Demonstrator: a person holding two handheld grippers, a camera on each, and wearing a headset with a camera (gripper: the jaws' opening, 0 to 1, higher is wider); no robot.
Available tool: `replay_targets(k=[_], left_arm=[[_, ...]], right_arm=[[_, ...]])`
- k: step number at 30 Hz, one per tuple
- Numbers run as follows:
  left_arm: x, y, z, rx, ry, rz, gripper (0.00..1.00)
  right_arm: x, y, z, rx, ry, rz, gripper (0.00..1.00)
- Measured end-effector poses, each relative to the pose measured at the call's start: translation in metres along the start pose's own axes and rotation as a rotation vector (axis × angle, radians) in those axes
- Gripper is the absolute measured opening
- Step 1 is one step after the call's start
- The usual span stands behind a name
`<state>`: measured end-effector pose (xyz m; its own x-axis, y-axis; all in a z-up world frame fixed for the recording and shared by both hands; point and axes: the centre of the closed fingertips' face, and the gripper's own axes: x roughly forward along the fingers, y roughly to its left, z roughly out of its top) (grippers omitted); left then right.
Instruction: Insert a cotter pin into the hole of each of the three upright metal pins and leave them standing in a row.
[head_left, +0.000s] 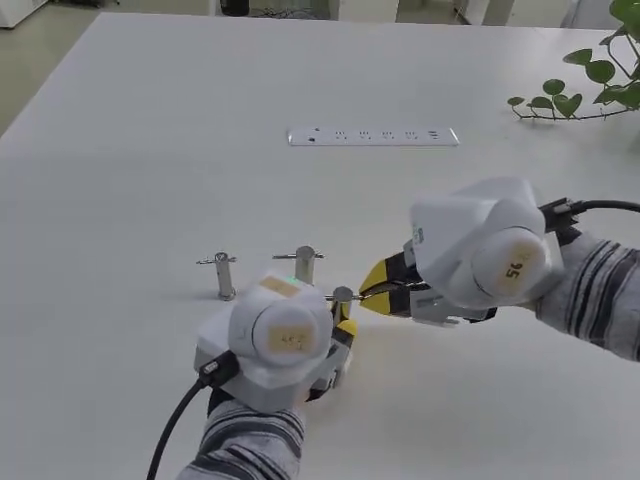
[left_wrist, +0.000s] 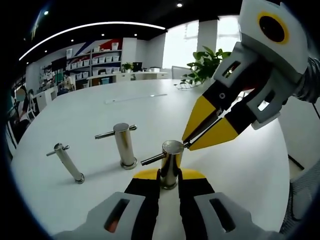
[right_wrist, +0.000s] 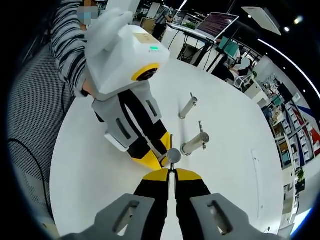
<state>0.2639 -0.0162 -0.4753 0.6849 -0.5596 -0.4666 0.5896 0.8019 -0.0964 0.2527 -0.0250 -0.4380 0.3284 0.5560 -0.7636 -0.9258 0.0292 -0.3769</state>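
On the table (head_left: 150, 150), left gripper (left_wrist: 169, 176) clamps metal pin (left_wrist: 171, 157), right gripper (right_wrist: 171, 173) its cotter pin (left_wrist: 152, 159).

We count three short steel pins upright in a row on the white table (head_left: 120, 150). The left pin (head_left: 225, 277) carries a first cotter pin (head_left: 214, 260) crosswise through its head, and the middle pin (head_left: 305, 266) a second cotter pin (head_left: 296, 254) likewise. On the nearest pin (left_wrist: 171, 162), a third cotter pin (left_wrist: 152, 159) pokes out one side.

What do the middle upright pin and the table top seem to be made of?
Middle upright pin: metal, probably steel, with a silver, slightly brushed finish. Its side carries bright streaks and its cap shines.
Table top: white, smooth and matte, perhaps laminate or painted board. It shows only soft glare, so the material stays uncertain.
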Motion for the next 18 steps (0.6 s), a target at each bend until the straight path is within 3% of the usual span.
replay_targets(k=[12,18], left_arm=[[0.0011,0.0003,-0.0011,0.003,0.006,0.019,0.10],[0.0021,0.0004,-0.0024,0.001,0.013,0.027,0.10]], right_arm=[[0.0013,-0.0006,0.0020,-0.047,0.005,0.000,0.00],[0.0012,-0.0009,0.0019,-0.032,0.001,0.003,0.00]])
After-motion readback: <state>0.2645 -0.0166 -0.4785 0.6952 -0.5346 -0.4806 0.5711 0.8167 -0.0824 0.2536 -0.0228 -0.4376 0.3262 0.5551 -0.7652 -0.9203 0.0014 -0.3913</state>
